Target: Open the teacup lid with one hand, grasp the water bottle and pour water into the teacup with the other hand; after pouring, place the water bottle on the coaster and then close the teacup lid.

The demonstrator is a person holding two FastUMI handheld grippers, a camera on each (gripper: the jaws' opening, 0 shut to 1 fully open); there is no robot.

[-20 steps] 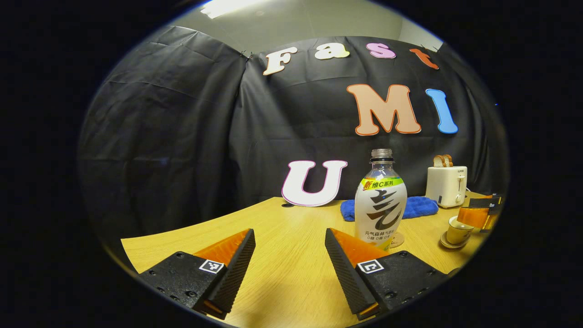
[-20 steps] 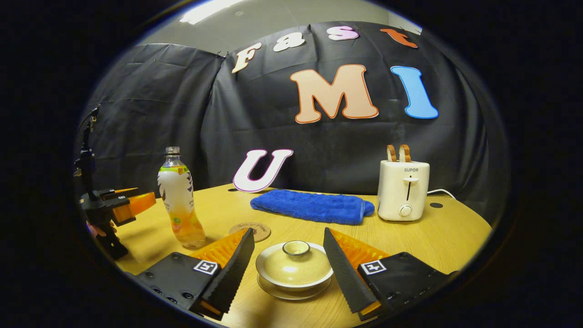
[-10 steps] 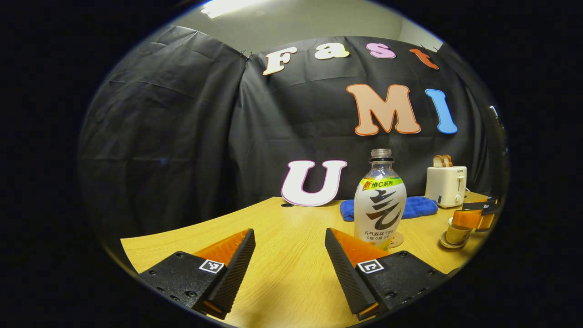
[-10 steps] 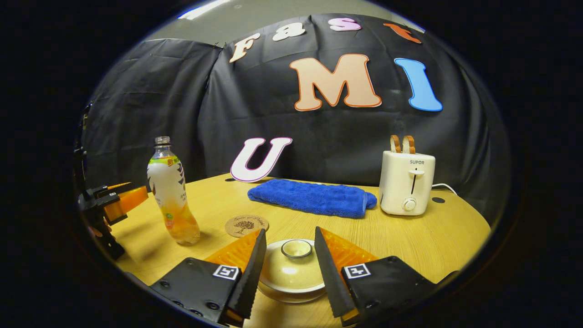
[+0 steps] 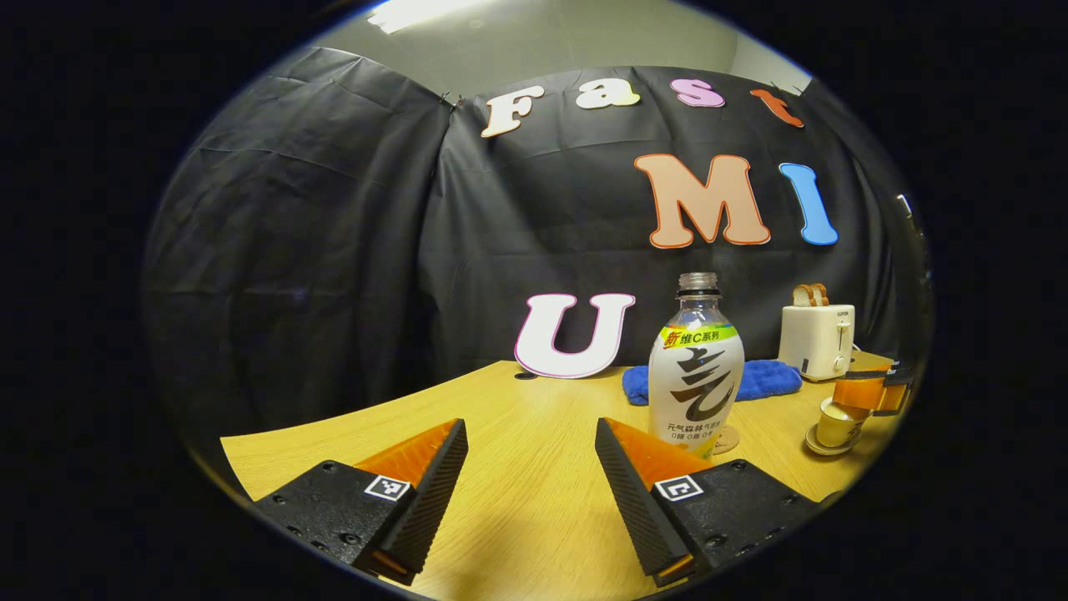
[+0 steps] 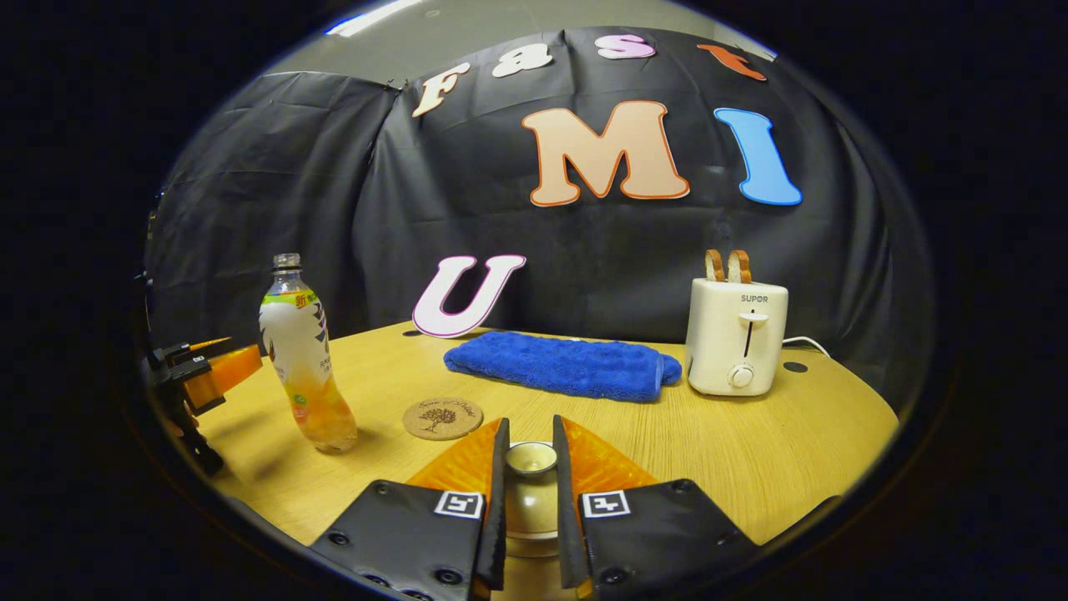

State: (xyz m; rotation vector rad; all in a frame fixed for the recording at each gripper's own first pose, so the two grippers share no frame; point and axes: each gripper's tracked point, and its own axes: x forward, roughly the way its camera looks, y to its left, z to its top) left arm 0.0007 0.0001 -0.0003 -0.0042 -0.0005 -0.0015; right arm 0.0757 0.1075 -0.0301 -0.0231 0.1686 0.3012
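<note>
- The wooden table [image 6: 751, 451] fills my booth, with black cloth behind.
- Nearest, my right gripper [image 6: 528, 434] has its fingers closed on the knob of the teacup lid [image 6: 531, 458], lid on the cup.
- My left gripper [image 5: 531, 434] stays wide apart and holds nothing.
- The water bottle [image 5: 697, 367] stands upright just beyond it, beside the coaster [image 6: 442, 417].
- Farther are the blue towel [image 6: 563, 366] and toaster [image 6: 736, 334].

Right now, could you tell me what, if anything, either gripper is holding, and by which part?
The right gripper has its jaws closed on the teacup lid by its top knob. The left gripper holds nothing, jaws open.
</note>
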